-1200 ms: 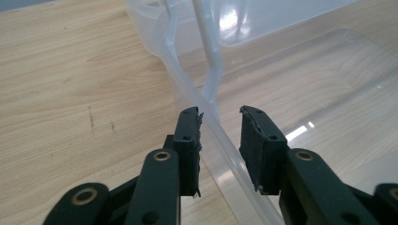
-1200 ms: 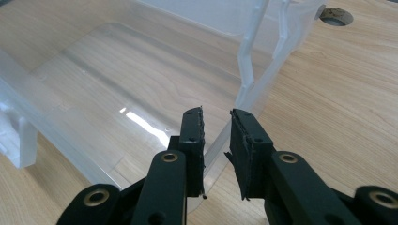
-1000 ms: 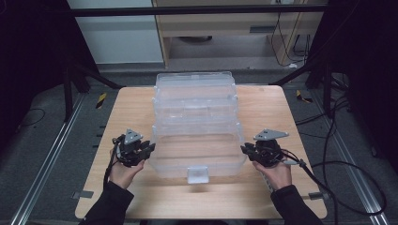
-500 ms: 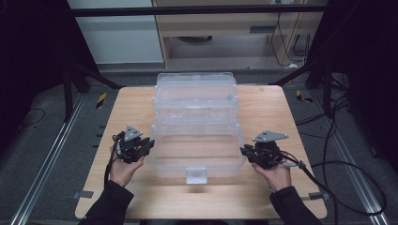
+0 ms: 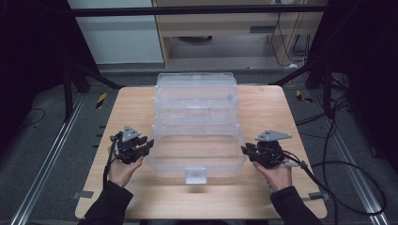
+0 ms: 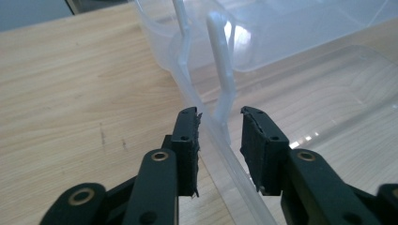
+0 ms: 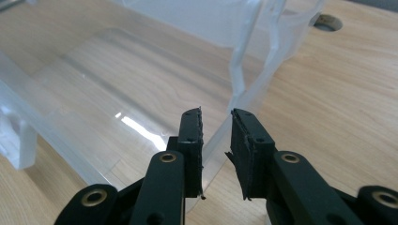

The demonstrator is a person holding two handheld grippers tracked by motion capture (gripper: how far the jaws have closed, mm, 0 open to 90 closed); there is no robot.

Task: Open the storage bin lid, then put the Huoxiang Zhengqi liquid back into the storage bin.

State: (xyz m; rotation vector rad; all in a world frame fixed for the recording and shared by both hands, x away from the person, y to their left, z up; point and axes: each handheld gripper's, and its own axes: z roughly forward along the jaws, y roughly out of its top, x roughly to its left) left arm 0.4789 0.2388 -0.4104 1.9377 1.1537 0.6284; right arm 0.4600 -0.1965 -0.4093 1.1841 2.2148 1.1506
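We have a clear bin (image 5: 196, 140) at frame centre of the high view, stacked with more clear bins behind; all look empty. We judge it light, thin-walled, flexy and slick, best taken by the side rims. The left gripper (image 6: 219, 123) straddles the rim, jaws just opening, pads apart. The right gripper (image 7: 217, 123) straddles the opposite rim, gaps showing beside it.

We see a light wooden counter (image 5: 126, 108) with rounded corners, its grain running across. On it lies a clear plastic container (image 5: 197, 122), opened out in stepped tiers, which runs from the middle of the far edge down toward the near edge, well apart from the left and right edges. Its white latch (image 5: 195, 175) sits nearest the near edge.
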